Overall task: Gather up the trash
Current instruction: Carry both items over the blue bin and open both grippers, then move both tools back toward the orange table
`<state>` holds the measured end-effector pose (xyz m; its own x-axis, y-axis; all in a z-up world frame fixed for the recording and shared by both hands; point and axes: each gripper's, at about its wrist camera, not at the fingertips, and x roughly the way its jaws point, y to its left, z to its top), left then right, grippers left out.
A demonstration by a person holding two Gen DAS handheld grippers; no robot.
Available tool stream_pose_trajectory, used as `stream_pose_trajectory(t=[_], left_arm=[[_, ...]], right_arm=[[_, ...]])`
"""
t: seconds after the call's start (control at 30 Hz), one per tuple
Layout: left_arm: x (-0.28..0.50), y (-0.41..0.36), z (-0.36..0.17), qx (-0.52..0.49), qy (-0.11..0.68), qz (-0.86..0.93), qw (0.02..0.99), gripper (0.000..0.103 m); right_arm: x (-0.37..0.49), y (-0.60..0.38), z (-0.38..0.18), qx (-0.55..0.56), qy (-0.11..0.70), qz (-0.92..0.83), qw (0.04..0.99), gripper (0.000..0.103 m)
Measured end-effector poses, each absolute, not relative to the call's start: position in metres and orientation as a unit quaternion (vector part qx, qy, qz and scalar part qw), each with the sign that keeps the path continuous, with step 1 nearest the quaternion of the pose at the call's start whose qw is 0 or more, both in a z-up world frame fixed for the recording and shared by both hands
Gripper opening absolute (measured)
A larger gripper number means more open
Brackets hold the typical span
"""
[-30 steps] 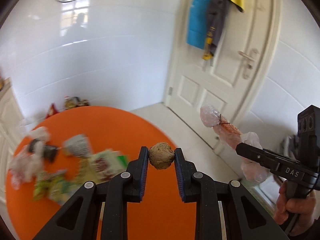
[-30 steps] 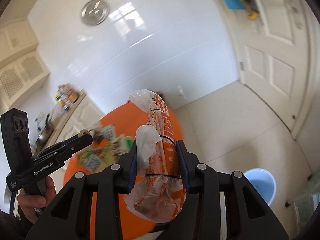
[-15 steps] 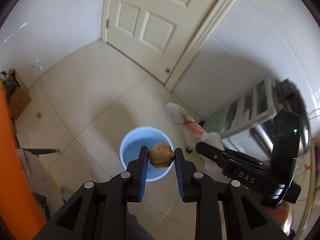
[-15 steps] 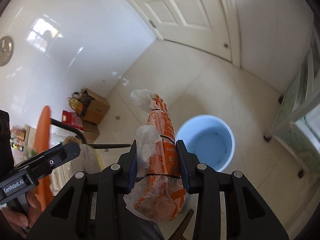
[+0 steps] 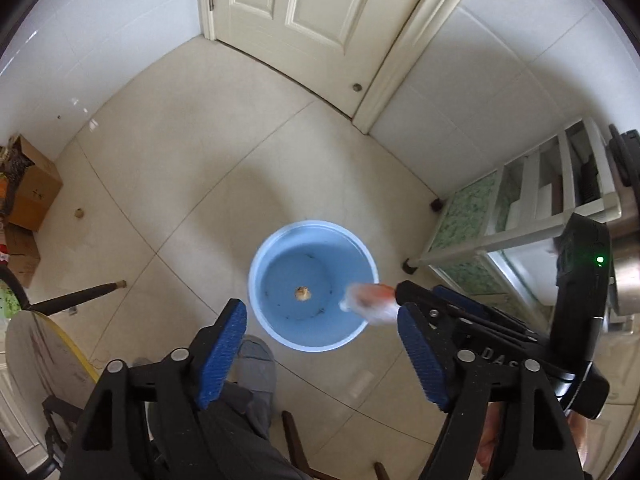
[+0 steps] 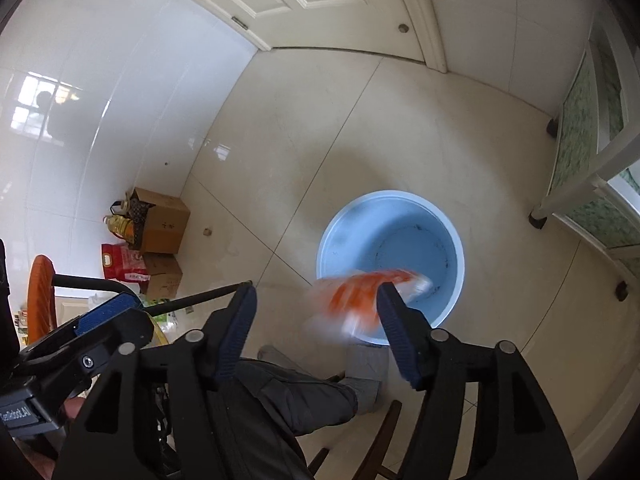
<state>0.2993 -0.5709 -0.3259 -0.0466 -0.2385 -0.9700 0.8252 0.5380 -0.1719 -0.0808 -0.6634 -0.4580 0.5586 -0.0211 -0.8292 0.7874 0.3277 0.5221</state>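
Note:
A light blue bucket (image 5: 276, 264) (image 6: 340, 240) stands on the tiled floor below both grippers. A small brown lump (image 5: 303, 292) lies on its bottom. My left gripper (image 5: 320, 312) hangs over the bucket's near rim, its jaws opening, with nothing between them. My right gripper (image 6: 316, 294) (image 5: 420, 294) is also opening. The orange and clear plastic bag (image 6: 360, 292) (image 5: 370, 300) is a falling blur by its right finger, over the bucket's near rim, with no pad pressing on it. In the right wrist view the left gripper (image 6: 124, 320) shows at the lower left.
A person's dark trouser leg and grey slipper (image 5: 256, 364) are just in front of the bucket. A white shelf rack (image 5: 520, 220) stands to the right, and cardboard boxes (image 6: 160, 224) by the left wall. The orange table's edge (image 6: 40, 296) and dark chair legs (image 5: 80, 294) are on the left.
Both grippers swung from the orange table down over the bucket and opened. The brown lump dropped from the left one into the bucket. The orange bag has left the right one's grip.

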Motion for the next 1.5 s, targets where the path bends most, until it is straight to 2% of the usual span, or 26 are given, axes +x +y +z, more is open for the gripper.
stream_pose_trajectory(t=[0.17,0.2,0.53,0.67,1.07,1.33,1.5], left_arm=[[0.295,-0.551,-0.291,0.250,0.569,-0.400,0.674,0.078],[0.285,-0.546,-0.287,0.249,0.564,-0.399,0.679,0.080],[0.242,-0.469,-0.207,0.211,0.493,-0.406,0.740,0.087],[0.234,-0.413,-0.172,0.180,0.451,-0.404,0.775,0.091],[0.216,-0.273,-0.089,0.108,0.350,-0.331,0.870,0.096],[0.162,-0.152,-0.046,0.070,0.297,-0.255,0.918,0.101],[0.133,-0.091,-0.039,0.050,0.272,-0.192,0.942,0.102]], right_arm=[[-0.086,-0.653,-0.442,0.492,0.369,-0.299,0.729,0.101],[-0.087,-0.650,-0.438,0.489,0.368,-0.304,0.730,0.103],[-0.085,-0.610,-0.378,0.439,0.350,-0.323,0.762,0.103],[-0.074,-0.581,-0.331,0.403,0.330,-0.308,0.796,0.103],[-0.019,-0.471,-0.196,0.277,0.271,-0.246,0.889,0.103],[0.026,-0.385,-0.127,0.187,0.233,-0.181,0.937,0.103],[0.053,-0.328,-0.101,0.127,0.214,-0.127,0.960,0.103]])
